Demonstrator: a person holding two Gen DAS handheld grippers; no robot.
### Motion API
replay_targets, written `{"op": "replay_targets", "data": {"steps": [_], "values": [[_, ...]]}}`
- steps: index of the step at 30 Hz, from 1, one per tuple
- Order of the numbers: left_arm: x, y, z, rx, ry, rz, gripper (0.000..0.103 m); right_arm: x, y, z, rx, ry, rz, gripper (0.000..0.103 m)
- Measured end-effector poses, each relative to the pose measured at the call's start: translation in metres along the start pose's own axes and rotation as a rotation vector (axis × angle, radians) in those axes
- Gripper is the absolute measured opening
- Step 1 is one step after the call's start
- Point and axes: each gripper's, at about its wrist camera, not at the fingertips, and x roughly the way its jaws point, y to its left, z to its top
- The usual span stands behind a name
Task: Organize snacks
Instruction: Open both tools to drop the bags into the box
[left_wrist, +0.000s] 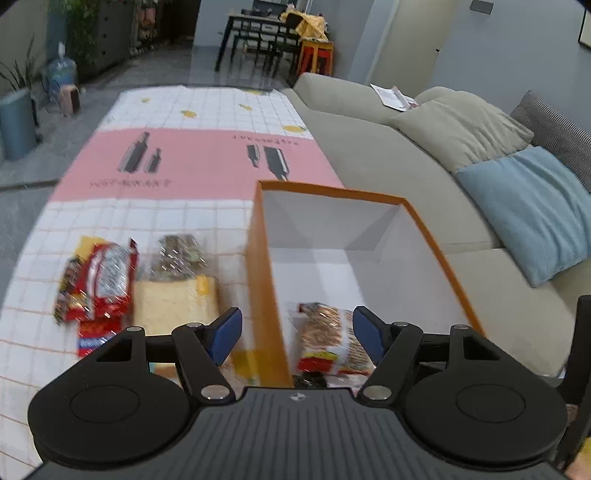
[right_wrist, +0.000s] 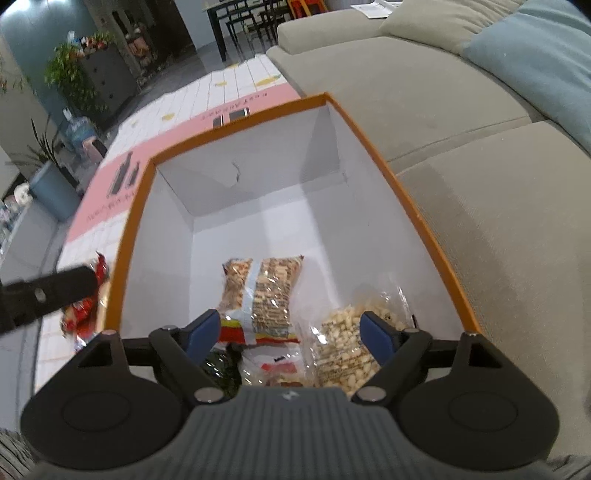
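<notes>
An orange box with a white inside stands on the table's right part. My left gripper hangs open over its left wall, nothing between the blue pads. To the left on the cloth lie red packets, a clear bag of dark snacks and a pale yellow packet. My right gripper is open above the box, its pads clear of everything. Below it lie a brown nut packet, a clear bag of pale kernels, a red-labelled packet and a dark green one.
A white and pink checked tablecloth covers the table. A beige sofa with a blue cushion runs along the right, close to the box. Plants, a blue bin and a dark dining table stand beyond.
</notes>
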Motion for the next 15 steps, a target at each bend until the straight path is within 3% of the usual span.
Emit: {"op": "replay_targets", "data": {"steps": [3, 15], "values": [[-0.006, 0.001, 0.0, -0.007, -0.003, -0.032, 0.081, -0.005, -0.001, 0.001, 0.033, -0.027, 0.024, 0.081], [-0.037, 0.015, -0.002, -0.006, 0.005, -0.018, 0.081, -0.051, 0.015, -0.01, 0.046, -0.183, 0.045, 0.08]]}}
